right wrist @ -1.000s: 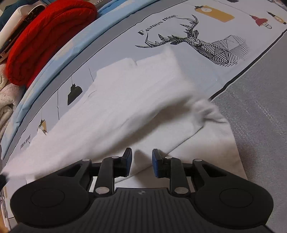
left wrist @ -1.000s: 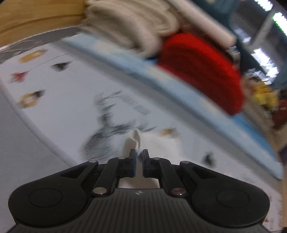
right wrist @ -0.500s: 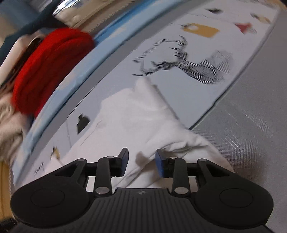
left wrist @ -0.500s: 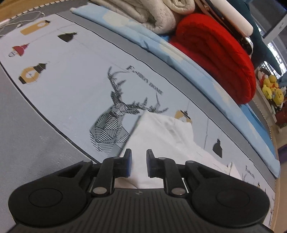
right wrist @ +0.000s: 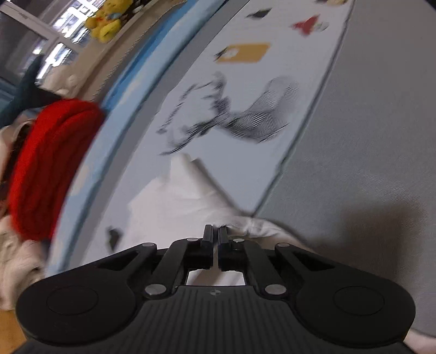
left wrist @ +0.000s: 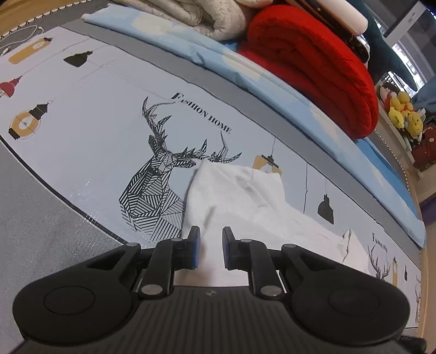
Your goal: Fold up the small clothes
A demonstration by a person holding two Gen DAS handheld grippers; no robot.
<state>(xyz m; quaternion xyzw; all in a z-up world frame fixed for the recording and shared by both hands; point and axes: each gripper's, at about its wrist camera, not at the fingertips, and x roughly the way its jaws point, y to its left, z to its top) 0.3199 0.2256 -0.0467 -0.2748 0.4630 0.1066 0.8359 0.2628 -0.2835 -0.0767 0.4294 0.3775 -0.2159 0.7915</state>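
Note:
A white garment (left wrist: 245, 201) lies crumpled on a pale bed sheet with a deer print (left wrist: 158, 174). In the left wrist view my left gripper (left wrist: 209, 245) hovers over the garment's left edge, beside the deer; its jaws stand apart with nothing pinched between them. The right wrist view is blurred by motion. There my right gripper (right wrist: 215, 231) is shut at the near edge of the white garment (right wrist: 185, 196), and the fabric bunches up right at its tips. The deer print (right wrist: 245, 119) lies beyond it.
A rolled red blanket (left wrist: 313, 62) and cream blankets (left wrist: 196, 13) sit on a light blue strip (left wrist: 190, 49) along the far side. Yellow plush toys (left wrist: 403, 114) stand on a shelf at the right. Grey fabric (right wrist: 368, 136) borders the printed sheet.
My left jaws were shut on a tip of white cloth and now stand apart over the garment. My right jaws have shut on the garment's edge, and that view has rolled and blurred.

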